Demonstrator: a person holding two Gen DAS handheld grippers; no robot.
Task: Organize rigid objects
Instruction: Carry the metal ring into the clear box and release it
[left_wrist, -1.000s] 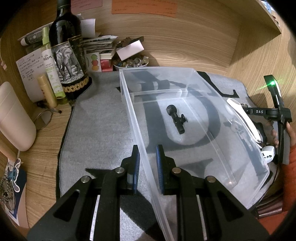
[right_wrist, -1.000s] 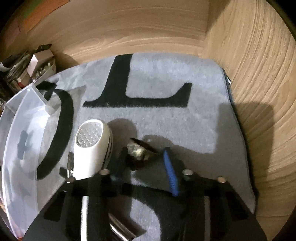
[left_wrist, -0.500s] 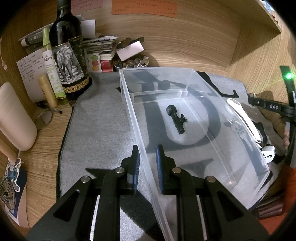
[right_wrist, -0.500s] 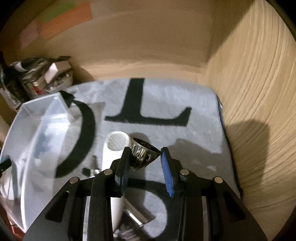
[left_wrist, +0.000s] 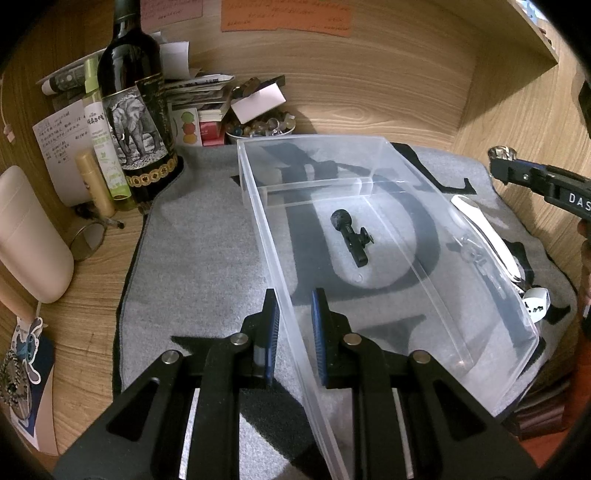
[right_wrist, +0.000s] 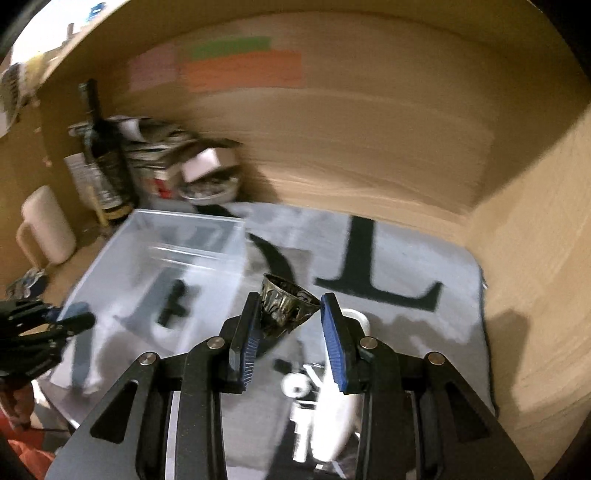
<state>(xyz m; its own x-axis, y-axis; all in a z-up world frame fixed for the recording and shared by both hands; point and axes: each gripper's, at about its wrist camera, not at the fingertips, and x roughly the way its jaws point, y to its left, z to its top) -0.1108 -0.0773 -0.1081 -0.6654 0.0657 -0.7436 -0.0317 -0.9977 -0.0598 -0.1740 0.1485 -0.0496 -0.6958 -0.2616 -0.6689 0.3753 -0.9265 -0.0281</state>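
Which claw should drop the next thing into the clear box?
Probably the right claw: it holds the little metal cup above the mat, beside the box. The left claw grips the box wall.

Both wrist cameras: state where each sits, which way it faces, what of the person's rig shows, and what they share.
Left wrist: behind the left gripper, whose fingers straddle the clear bin wall; faces the back clutter.
Right wrist: behind the right gripper, raised, holding a metal cup; faces the wooden back wall.
Shared: bin, black mount, gray mat, each other's gripper.
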